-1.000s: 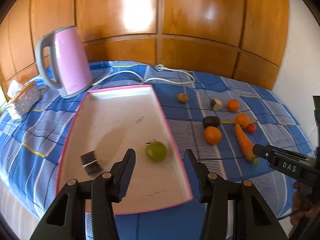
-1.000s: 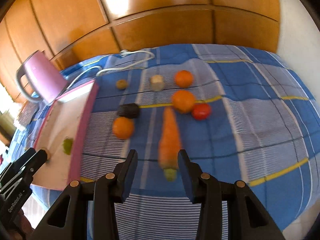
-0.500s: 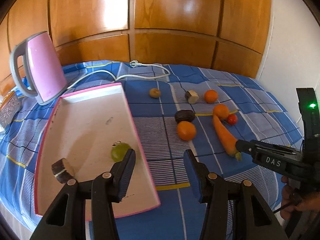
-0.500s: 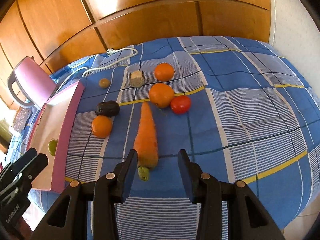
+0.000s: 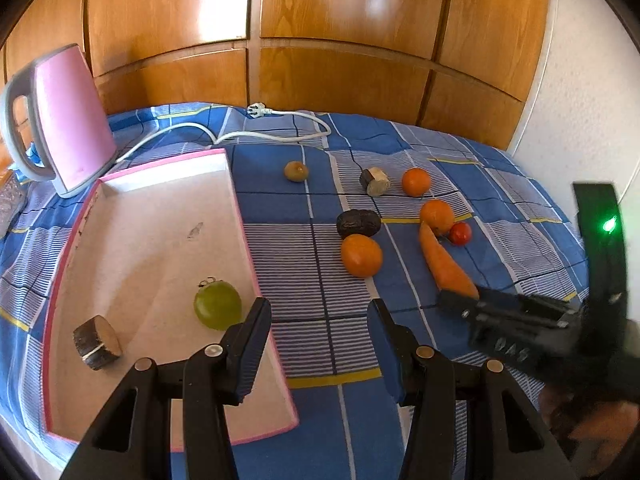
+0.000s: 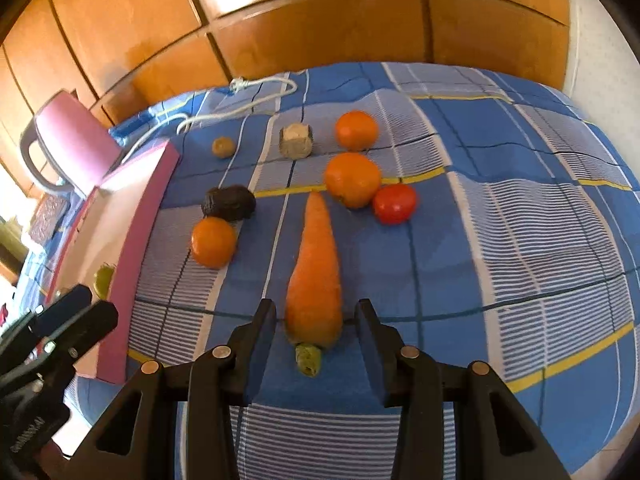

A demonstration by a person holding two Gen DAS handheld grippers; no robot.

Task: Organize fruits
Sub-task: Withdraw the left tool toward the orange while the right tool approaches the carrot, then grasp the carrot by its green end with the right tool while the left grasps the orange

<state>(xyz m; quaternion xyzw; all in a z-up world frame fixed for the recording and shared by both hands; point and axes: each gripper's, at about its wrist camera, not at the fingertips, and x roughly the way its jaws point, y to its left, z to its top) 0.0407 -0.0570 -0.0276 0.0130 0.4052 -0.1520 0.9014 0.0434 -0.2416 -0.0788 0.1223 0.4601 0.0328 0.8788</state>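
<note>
Nearest in the right wrist view, the right claw [image 6: 316, 332] has come down around the thick end of the long orange carrot [image 6: 314, 276], its jaws closing with the carrot between them, a thin gap still showing on each side; a second ago the carrot lay blurred just ahead of wider jaws. The carrot lies on the blue checked cloth [image 6: 500, 240] with its green stub toward the camera and its tip toward the far fruit. The left claw [image 5: 320, 328] hovers with its jaws apart on nothing, straddling the right rim of the pink-edged white tray [image 5: 240, 216]; it has swung right since the earlier frame, when it hung over the tray's middle. In the tray, the round green fruit [image 5: 217, 305] sits just beside the left claw's left finger, and a short brown wooden slice [image 5: 97, 342] lies near the left wall; both show further left than before. Beyond, on the cloth, are a small orange [image 5: 361, 255], a dark wrinkled avocado-like fruit [image 5: 358, 223], a second orange [image 5: 437, 215] touching a small red tomato [image 5: 460, 233], then a third orange [image 5: 416, 182], a pale cut stump [image 5: 375, 182] and a small brown kiwi-like fruit [image 5: 296, 171]. Farthest left stands a pink electric kettle [image 5: 68, 120], its white cord [image 5: 256, 134] trailing across the cloth.
</note>
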